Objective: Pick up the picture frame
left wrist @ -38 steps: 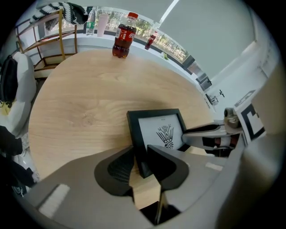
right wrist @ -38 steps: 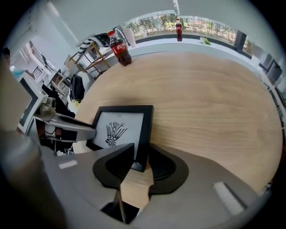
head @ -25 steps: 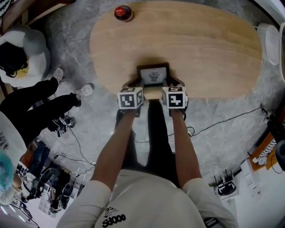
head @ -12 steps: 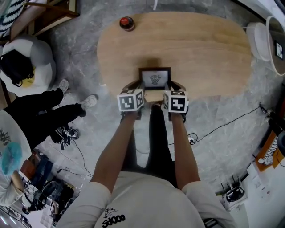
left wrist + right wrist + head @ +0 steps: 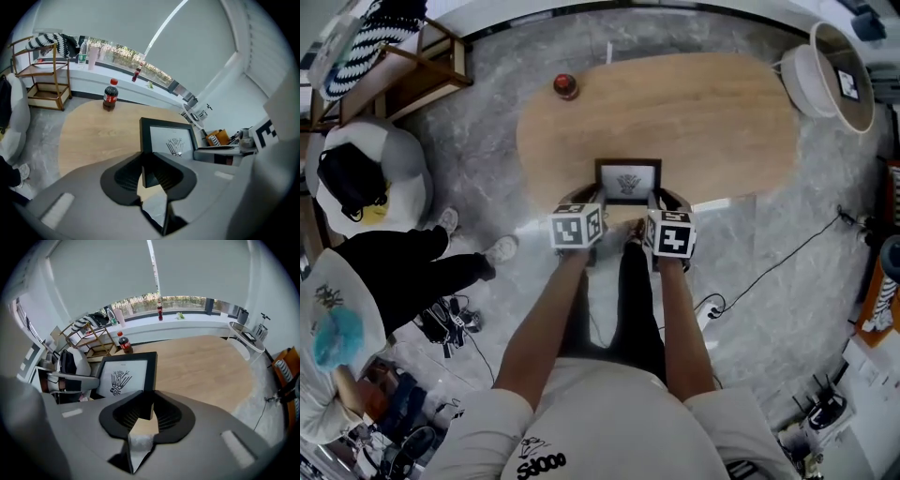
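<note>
Left gripper (image 5: 149, 169) and right gripper (image 5: 143, 411) fingers (image 5: 118, 418) clamp the picture frame (image 5: 627, 180) above the desk (image 5: 722, 112), the right's just closing tighter; pickup looks done.

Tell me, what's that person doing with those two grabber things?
A person holds a gripper in each hand and is picking up a black picture frame with both. The left gripper is clamped on its left edge and the right gripper on its right edge; the right jaws have just been closing on it. The frame is up over the near edge of the wooden table. A cola bottle stands at the far end.
</note>
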### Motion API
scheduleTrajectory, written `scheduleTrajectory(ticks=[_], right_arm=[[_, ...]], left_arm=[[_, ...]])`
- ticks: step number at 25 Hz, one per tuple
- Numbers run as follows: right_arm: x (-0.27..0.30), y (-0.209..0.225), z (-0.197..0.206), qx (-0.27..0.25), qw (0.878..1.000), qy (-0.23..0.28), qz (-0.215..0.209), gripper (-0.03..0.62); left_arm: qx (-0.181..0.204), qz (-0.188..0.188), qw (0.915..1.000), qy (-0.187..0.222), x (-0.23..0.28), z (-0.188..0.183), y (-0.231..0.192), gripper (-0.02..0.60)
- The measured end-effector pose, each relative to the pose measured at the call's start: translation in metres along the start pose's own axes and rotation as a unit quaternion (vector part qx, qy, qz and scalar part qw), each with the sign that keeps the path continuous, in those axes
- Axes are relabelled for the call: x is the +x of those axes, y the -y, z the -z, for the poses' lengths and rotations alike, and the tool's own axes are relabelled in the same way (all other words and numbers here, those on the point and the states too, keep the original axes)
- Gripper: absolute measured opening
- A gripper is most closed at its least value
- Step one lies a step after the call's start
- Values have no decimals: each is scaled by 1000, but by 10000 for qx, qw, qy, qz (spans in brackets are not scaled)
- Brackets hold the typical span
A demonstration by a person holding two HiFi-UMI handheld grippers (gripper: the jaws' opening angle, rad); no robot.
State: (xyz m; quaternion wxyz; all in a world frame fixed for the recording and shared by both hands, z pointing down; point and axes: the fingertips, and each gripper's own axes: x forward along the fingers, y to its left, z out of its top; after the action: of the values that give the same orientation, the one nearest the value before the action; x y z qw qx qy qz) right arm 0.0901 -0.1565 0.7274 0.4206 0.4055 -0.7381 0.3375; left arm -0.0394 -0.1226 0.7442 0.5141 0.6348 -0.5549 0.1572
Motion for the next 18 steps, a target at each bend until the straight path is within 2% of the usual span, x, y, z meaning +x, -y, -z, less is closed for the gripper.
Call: scheduleTrajectory(ticks=[8,18], right_arm=[[-87,-24,-26,150,9965,809,126,77],[-189,-31,-34,488,9858,1578,295,77]], left_arm=[[439,320,9971,539,-75,-33,39,80],[1025,770,9866,1010,-148,-54,99,80]])
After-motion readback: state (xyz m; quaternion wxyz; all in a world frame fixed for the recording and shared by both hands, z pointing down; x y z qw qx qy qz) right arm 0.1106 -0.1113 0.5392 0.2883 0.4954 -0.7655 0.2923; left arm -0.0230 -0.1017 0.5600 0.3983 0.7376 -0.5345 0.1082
